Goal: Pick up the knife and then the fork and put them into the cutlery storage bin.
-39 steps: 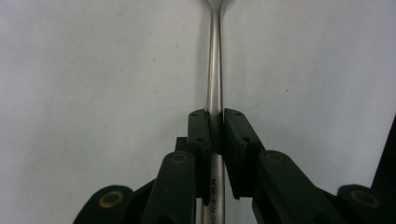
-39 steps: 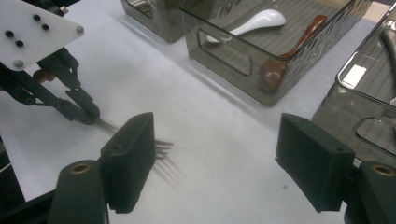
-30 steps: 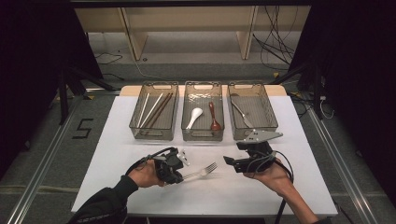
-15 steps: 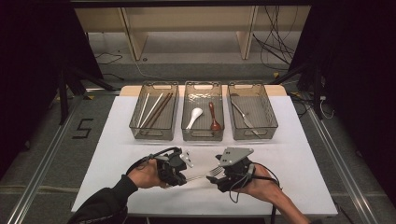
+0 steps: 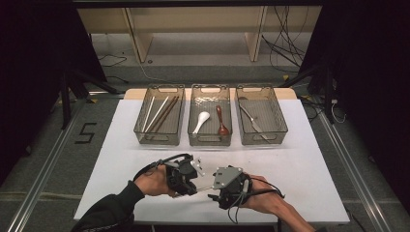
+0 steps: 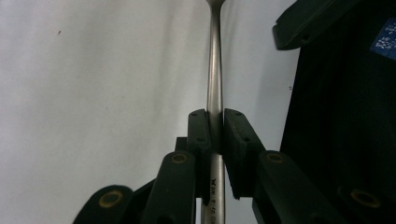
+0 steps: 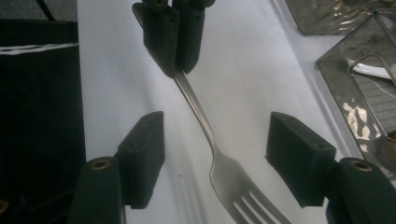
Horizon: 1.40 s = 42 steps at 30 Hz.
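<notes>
Two grippers: the left gripper [image 5: 189, 175] is clamped on the handle of the slim silver metal fork [image 7: 212, 140]; the right gripper [image 7: 215, 161] stands wide, its jaws just closing some, pads clear of the fork's neck between them.
Change: a second ago the right gripper was well off to the right; now it is just beside the left one, over the fork's head.
Fork: held above the white table [image 5: 314, 169], near its front edge.
Left clear bin [image 5: 143, 137]: pale and brown chopsticks [image 5: 159, 114].
Middle clear bin [image 5: 190, 138]: white spoon [image 5: 201, 121], brown spoon [image 5: 221, 122].
Right clear bin [image 5: 283, 128]: silver utensil [image 5: 251, 120].
Hands: both low, grippers facing each other.
</notes>
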### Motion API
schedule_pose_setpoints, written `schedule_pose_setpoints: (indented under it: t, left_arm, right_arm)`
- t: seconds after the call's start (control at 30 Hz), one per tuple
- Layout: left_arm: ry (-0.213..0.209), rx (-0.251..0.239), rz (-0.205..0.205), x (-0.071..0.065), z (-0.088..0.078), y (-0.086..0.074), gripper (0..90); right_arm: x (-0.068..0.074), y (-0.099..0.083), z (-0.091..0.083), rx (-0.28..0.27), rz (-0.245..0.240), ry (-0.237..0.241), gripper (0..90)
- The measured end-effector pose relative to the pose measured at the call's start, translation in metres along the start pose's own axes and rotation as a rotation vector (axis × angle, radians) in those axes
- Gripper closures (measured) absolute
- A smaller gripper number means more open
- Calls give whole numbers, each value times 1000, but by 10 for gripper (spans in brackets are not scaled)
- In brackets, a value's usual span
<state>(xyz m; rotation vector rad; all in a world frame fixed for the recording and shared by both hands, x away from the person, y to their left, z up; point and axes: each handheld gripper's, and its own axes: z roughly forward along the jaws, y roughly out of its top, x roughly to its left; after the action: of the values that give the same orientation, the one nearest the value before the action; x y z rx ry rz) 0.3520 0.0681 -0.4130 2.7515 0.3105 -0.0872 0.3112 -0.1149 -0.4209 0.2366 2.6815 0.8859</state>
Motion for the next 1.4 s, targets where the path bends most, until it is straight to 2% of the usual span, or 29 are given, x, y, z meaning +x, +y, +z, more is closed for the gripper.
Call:
schedule_pose_setpoints:
  t: [0.2, 0.23, 0.37, 0.6, 0.63, 0.83, 0.87, 0.9, 0.93, 0.97, 1.0, 1.13, 1.17, 1.37, 1.4]
  left_arm:
    - [-23, 5, 8, -3, -1, 4, 810]
    - [-23, 6, 12, -3, -1, 4, 810]
    - [-34, 12, 13, -3, 0, 5, 810]
    - [-54, 12, 14, -4, -1, 5, 810]
    - [-56, 13, 15, -4, -1, 5, 810]
    - [-62, 27, 24, -4, -1, 6, 810]
    - [-67, 4, -2, -6, 1, 6, 810]
    - [-69, 2, -7, -7, 1, 6, 810]
    - [-68, 20, 12, -6, 0, 6, 810]
    - [-70, 19, 10, -7, 1, 6, 810]
    - [-80, -7, -24, -10, 3, 6, 810]
    - [-92, 31, 25, -6, 1, 6, 809]
    - [-94, 28, 26, -6, 0, 6, 809]
    - [-106, 15, 21, -6, 1, 6, 807]
    - [-108, 9, 10, -5, 1, 6, 806]
  right_arm:
    - [6, 1, 5, 32, -49, 23, 486]
    - [7, 1, 6, 32, -44, 17, 506]
    - [9, 1, 9, 45, -81, 17, 572]
    - [12, 1, 11, 73, -112, 22, 652]
    - [13, 1, 11, 70, -121, 11, 662]
    - [15, 0, 12, 83, -141, 28, 738]
    - [15, 0, 12, 83, -148, 27, 748]
    - [15, 0, 12, 83, -154, 29, 762]
    - [16, 0, 13, 84, -157, 26, 781]
    - [17, 1, 13, 85, -159, 25, 798]
    - [17, 1, 13, 85, -167, 25, 814]
    - [20, -1, 13, 106, -202, 35, 848]
    - [20, -1, 14, 100, -241, 32, 857]
    - [21, -2, 11, 98, -279, 36, 873]
    - [21, -3, 12, 94, -280, 35, 874]
